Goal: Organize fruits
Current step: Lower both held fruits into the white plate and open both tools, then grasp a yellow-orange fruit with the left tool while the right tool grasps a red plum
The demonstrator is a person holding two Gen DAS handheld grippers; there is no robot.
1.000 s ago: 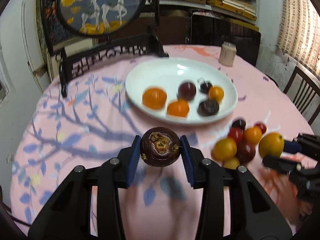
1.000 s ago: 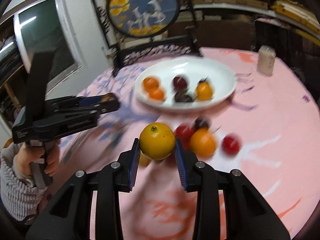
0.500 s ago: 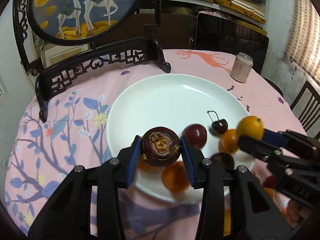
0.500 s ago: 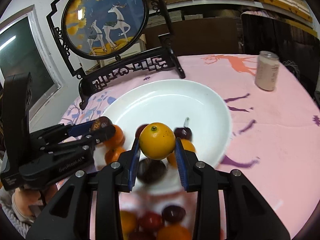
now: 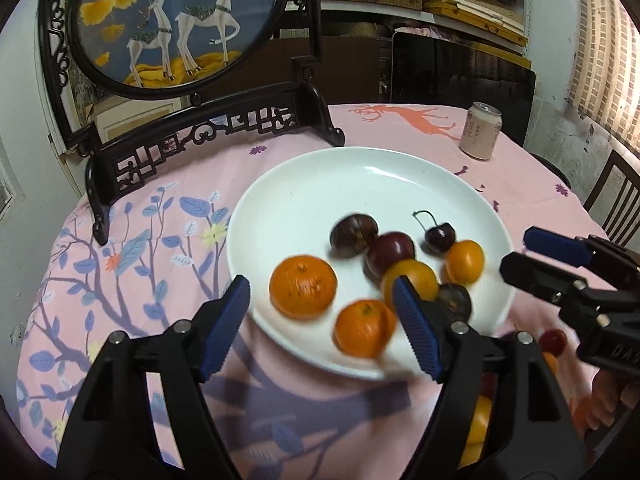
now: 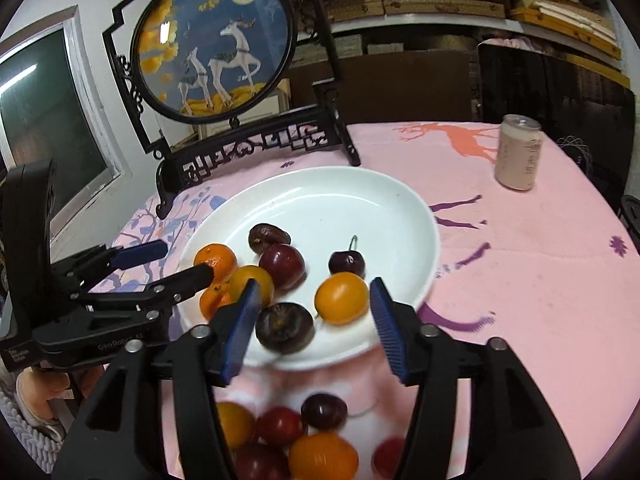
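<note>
Both tongs are hanging over the near rim of the plate [image 5: 304,168], and their jaws are opening. The left tongs [image 5: 320,324] are spreading wide with nothing gripped between them; a mandarin [image 5: 303,291] is lying on the plate beyond the gap, and a second mandarin [image 5: 364,333] is sitting just nearer the rim. The right tongs [image 6: 312,320] are parting too, with their pads clear of any fruit; an orange fruit [image 6: 341,297] and a dark mangosteen [image 6: 284,327] are resting on the plate just past the fingertips, which fits fruit let go low over the dish so that it settles rather than rolls off.

On the plate, a plum [image 6: 282,266], a cherry [image 6: 346,262] with its stem up and another dark fruit [image 6: 268,238] are clustered with the citrus on the half nearest the tongs, leaving the far half bare. Off the plate, on the near side, a heap of loose fruit [image 6: 288,432] is waiting on the worktop [image 6: 540,280]; judging by this, the sorting is partly done. A can [image 6: 518,152] is standing well beyond the plate, and a framed deer screen [image 6: 216,52] is standing behind it.
</note>
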